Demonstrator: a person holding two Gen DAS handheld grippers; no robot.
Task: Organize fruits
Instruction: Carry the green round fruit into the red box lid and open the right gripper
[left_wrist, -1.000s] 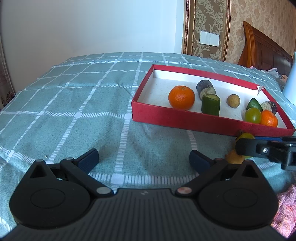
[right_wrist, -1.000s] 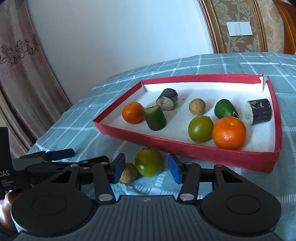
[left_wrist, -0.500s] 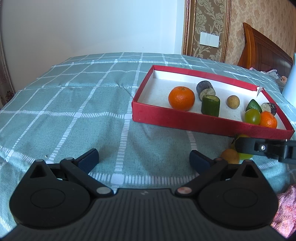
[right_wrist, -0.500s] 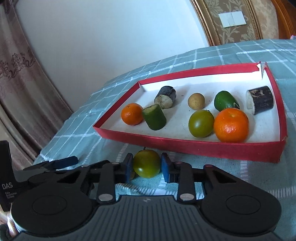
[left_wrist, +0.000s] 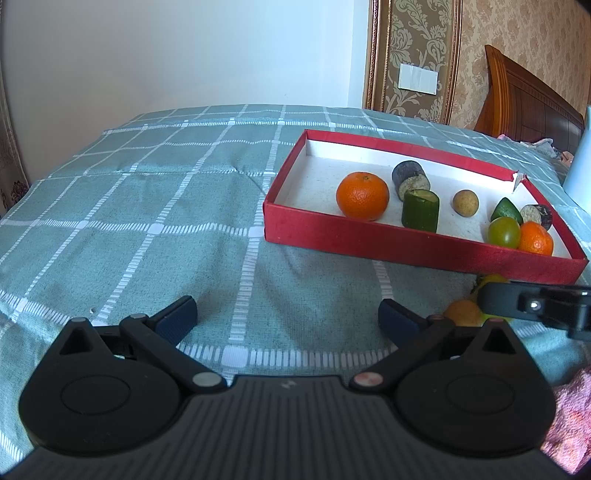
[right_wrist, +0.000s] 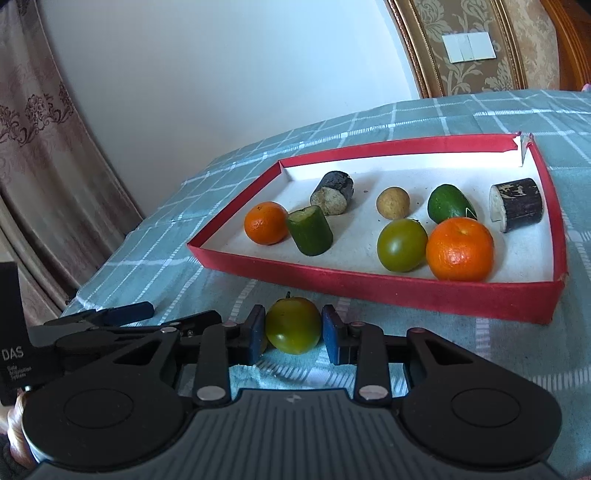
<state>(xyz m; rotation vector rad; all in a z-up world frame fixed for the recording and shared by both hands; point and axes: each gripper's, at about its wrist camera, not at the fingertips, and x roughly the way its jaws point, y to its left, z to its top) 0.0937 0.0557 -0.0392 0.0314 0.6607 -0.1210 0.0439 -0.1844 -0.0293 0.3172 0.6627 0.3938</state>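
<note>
Nearest in the right wrist view, the right gripper (right_wrist: 293, 334) has just closed its jaws and now clamps a green tomato (right_wrist: 293, 325) between its blue pads (right_wrist: 331, 334), low over the checked green cloth (left_wrist: 147, 221) and just in front of the red tray (right_wrist: 424, 295). Beside it, a small yellow-brown fruit (left_wrist: 463, 312) lies on the cloth, half hidden behind the gripper finger in the left wrist view. The left gripper (left_wrist: 286, 319) hangs over bare cloth to the left of the tray with its fingers spread wide and nothing between them. Inside the tray, near the front wall, sit a second green tomato (right_wrist: 402, 244) and a large orange (right_wrist: 460, 248), touching each other. Farther left are a smaller orange (right_wrist: 266, 222) and a cut piece of cucumber (right_wrist: 309, 230), close together. Behind them lie a dark eggplant piece (right_wrist: 332, 192), a small round tan fruit (right_wrist: 393, 202), a green avocado (right_wrist: 448, 204) and another dark eggplant piece (right_wrist: 516, 205) near the right wall.
</note>
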